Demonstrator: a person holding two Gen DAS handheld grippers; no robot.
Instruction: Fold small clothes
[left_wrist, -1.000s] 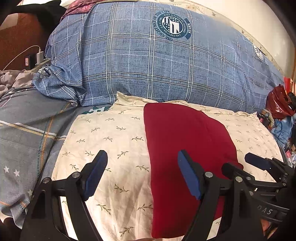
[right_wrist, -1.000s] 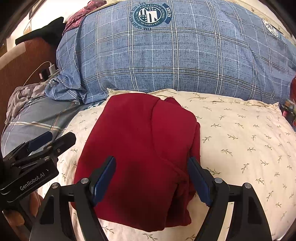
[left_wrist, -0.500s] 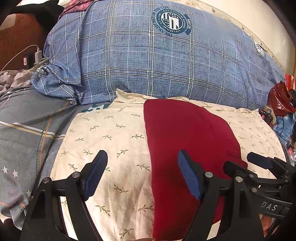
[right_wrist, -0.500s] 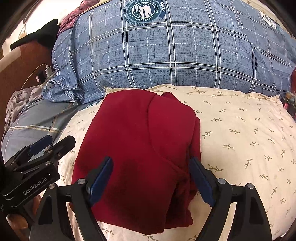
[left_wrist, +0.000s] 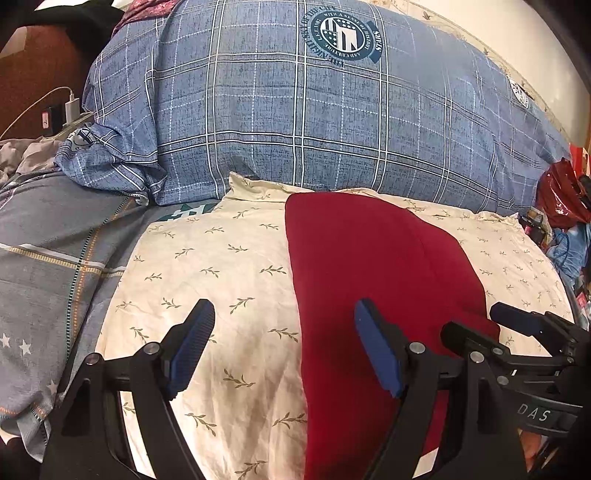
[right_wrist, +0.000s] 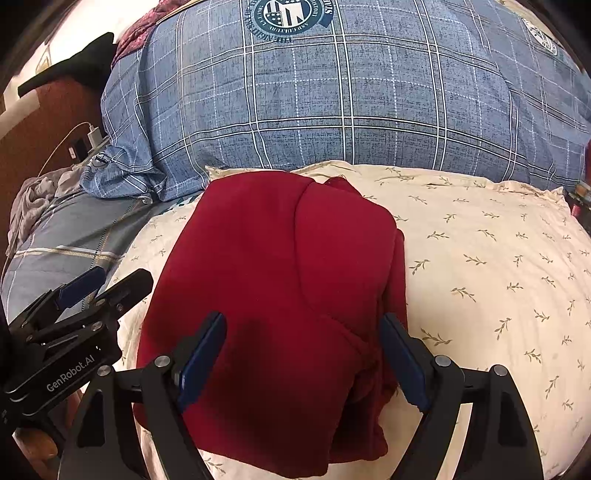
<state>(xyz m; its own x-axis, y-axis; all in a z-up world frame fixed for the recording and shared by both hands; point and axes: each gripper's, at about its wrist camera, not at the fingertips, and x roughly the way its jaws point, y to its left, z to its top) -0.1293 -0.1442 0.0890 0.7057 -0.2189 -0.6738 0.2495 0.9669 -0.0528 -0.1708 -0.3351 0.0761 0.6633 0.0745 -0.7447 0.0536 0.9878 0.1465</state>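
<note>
A dark red garment (right_wrist: 280, 280) lies folded in a rough rectangle on a cream pillow with a leaf print (right_wrist: 480, 258). In the left wrist view the garment (left_wrist: 369, 266) lies to the right of centre. My left gripper (left_wrist: 284, 343) is open and empty, its jaws astride the garment's left edge, above the pillow (left_wrist: 214, 266). My right gripper (right_wrist: 303, 350) is open and empty, held over the near end of the garment. Each gripper shows at the side of the other's view: the right one (left_wrist: 517, 332) and the left one (right_wrist: 99, 284).
A big blue plaid pillow (right_wrist: 332, 103) lies behind the cream pillow. A grey striped sheet (left_wrist: 48, 266) covers the bed at the left. A charger and cable (left_wrist: 70, 107) sit by the wooden headboard at the far left. A red bag and clutter (left_wrist: 561, 199) lie at the right.
Both grippers have drifted slightly towards the pillows, staying open. The garment has not moved.
</note>
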